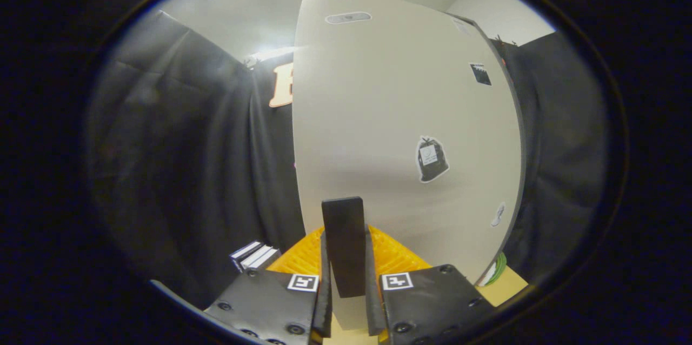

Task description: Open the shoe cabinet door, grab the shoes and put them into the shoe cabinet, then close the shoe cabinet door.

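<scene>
Black cloth hangs in soft folds around the booth, with a pale ceiling and a strip light above it. Close ahead of the claw [346, 280] stands the shoe cabinet door [400, 118], a smooth, matte, cream-coloured panel that the lens bends into a tall rounded shape. Its dark far edge runs down the side away from the cloth folds. A shallow oval recess [348, 18] sits near the top of the door, and several stickers dot its face, the largest a black bag-shaped sticker [431, 159] with a white outline.

A flat, rectangular black handle [344, 245] stands upright low on the door, and the claw's two dark fingers [324, 285] press on it from either side, pinching it between them. Each finger base is a textured black plate bearing a small square black-and-white marker [303, 282]. Behind the fingers lies a bright orange ribbed surface [303, 258]. A small stack of black and white blocks [254, 256] sits beside it near the cloth. Light wooden flooring [503, 285] shows at the door's lower far corner, beside some green cord [500, 266].
</scene>
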Tool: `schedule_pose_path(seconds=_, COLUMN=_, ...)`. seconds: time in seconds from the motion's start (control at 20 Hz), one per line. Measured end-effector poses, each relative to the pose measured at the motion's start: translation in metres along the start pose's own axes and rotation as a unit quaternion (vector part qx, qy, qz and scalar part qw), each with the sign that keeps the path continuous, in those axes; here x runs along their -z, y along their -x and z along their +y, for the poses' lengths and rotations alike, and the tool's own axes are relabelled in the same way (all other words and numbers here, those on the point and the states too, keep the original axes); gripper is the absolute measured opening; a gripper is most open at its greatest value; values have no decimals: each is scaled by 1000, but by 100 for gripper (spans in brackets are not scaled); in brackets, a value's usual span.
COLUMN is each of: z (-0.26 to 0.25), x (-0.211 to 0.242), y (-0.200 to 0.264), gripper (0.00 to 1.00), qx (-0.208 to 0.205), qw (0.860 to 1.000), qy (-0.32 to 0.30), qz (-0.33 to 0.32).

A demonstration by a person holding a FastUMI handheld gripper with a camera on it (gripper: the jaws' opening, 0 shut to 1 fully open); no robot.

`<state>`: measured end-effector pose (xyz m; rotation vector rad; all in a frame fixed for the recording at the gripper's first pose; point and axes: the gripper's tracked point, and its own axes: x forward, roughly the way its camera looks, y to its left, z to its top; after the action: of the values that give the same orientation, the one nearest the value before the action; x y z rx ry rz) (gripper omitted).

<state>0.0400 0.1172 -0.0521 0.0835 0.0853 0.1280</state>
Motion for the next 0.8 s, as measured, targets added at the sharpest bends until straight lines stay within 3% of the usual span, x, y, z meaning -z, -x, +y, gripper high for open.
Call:
schedule_pose_path(seconds=0.45, z=-38, x=-6, y=49, gripper=28, qx=-84, qw=996, qy=1, qz=20)
schedule_pose_path(seconds=0.8, z=-80, x=-17, y=97, gripper=28, qx=-96, qw=995, qy=1, qz=22)
